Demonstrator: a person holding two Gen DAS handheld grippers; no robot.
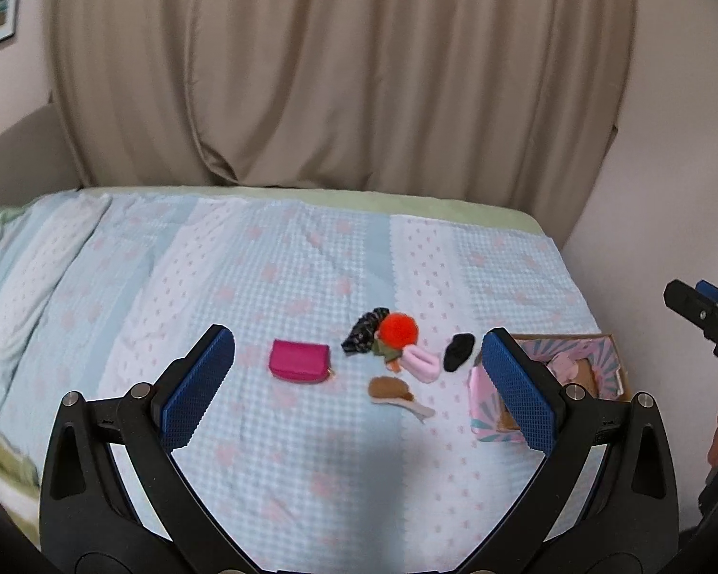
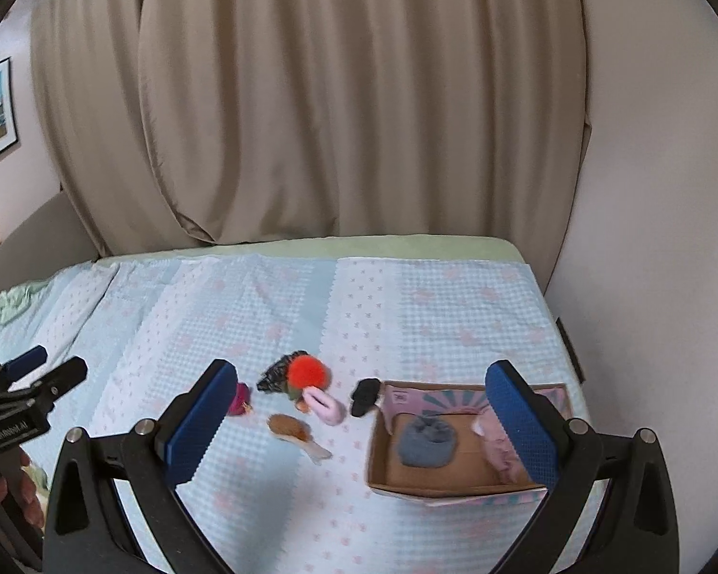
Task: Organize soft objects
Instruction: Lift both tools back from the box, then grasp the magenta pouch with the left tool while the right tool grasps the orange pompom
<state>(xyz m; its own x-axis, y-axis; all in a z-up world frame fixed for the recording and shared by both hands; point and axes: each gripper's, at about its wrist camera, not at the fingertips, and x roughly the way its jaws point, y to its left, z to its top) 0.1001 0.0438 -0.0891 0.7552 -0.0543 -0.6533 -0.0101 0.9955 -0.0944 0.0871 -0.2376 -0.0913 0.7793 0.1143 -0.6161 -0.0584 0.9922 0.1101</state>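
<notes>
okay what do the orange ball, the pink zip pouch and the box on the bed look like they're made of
Orange pom-pom: fluffy fur or yarn, judging by its fuzzy, matte outline.
Pink pouch: smooth faux leather or coated fabric with a slight sheen, and a zipper along its edge.
Box: cardboard, plain brown inside, with pink and teal printed paper outside.
</notes>
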